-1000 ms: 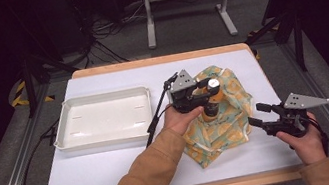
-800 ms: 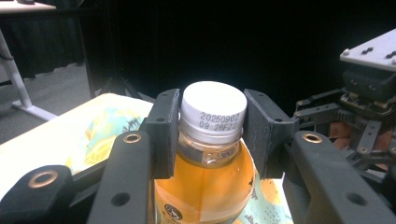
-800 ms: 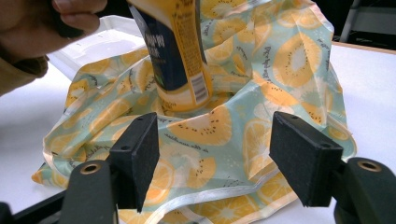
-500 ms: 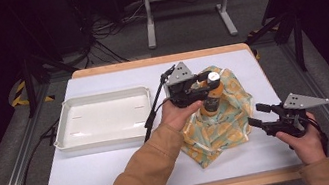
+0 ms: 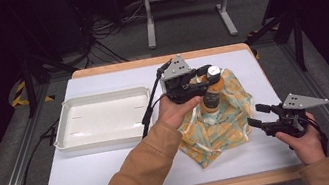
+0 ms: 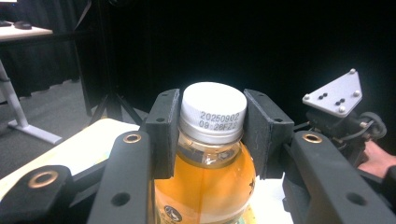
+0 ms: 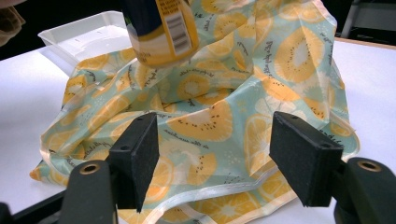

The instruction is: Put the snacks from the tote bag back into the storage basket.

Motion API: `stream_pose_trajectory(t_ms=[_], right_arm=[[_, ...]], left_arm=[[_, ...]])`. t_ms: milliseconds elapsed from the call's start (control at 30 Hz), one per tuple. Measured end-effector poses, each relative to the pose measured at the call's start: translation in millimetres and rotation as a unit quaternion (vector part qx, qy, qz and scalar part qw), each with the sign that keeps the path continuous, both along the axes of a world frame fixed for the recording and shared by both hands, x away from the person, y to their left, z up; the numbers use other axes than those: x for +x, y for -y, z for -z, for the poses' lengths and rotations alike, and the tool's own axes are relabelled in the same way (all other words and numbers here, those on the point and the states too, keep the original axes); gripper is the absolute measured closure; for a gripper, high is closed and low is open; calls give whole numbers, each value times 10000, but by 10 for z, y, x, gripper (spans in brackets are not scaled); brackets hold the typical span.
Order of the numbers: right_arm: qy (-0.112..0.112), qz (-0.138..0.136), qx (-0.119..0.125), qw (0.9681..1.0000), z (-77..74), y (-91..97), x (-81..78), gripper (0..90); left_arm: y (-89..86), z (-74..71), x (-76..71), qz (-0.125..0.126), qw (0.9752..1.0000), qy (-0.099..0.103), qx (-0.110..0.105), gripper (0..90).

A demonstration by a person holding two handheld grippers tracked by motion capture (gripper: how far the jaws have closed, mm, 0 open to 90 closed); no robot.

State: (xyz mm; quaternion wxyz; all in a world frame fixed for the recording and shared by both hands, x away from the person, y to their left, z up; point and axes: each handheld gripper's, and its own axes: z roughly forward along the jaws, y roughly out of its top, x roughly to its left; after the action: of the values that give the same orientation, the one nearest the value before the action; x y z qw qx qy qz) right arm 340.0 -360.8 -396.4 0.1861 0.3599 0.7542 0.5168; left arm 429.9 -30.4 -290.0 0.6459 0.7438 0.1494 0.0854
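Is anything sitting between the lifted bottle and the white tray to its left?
Nothing visible. The left gripper holds the bottle by its neck above the citrus-print cloth; bare table lies toward the empty white tray.
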Motion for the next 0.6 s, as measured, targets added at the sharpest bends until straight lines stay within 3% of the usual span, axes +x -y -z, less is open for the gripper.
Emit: stream_pose_trajectory(t_ms=[300, 600], right_arm=[[-16, -13, -13, 10000, 7, -6, 3, 335], [-14, -18, -34, 10000, 10, -21, 5, 335]], left_arm=[[-66, -100, -59, 27, 9999, 97, -83, 586], [-221, -119, -113, -44, 9999, 152, 6, 586]])
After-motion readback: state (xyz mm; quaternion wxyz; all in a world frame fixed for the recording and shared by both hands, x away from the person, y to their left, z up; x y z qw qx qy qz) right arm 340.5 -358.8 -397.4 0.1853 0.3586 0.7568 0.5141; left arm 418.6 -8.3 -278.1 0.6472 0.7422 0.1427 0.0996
